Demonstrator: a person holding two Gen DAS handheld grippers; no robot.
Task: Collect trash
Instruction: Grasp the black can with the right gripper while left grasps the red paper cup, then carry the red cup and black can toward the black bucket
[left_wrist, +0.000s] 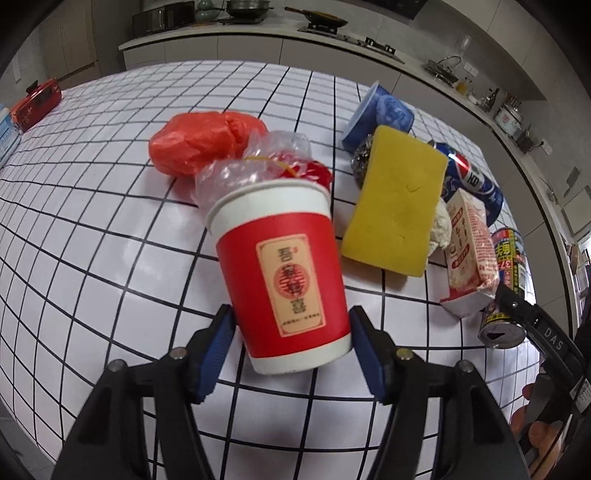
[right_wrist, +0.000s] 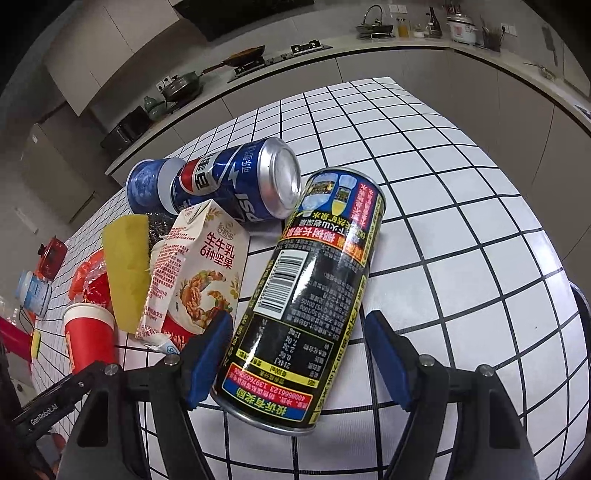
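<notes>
With each gripper spread, left gripper (left_wrist: 291, 332) around the red cup (left_wrist: 282, 273), right gripper (right_wrist: 299, 343) around the black can (right_wrist: 306, 299), squeeze both squarely mid-body.

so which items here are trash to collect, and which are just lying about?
Trash, as far as I can judge:
red paper cup between left claw fingers
black can between right claw fingers
Pepsi can
milk carton
red plastic bag

Probably just lying about:
yellow sponge
red case

The left gripper (left_wrist: 291, 347) has its 2 blue-padded fingers (left_wrist: 216, 354) spread, angled down toward the table. The right gripper (right_wrist: 301, 354) is likewise spread, angled down.
</notes>
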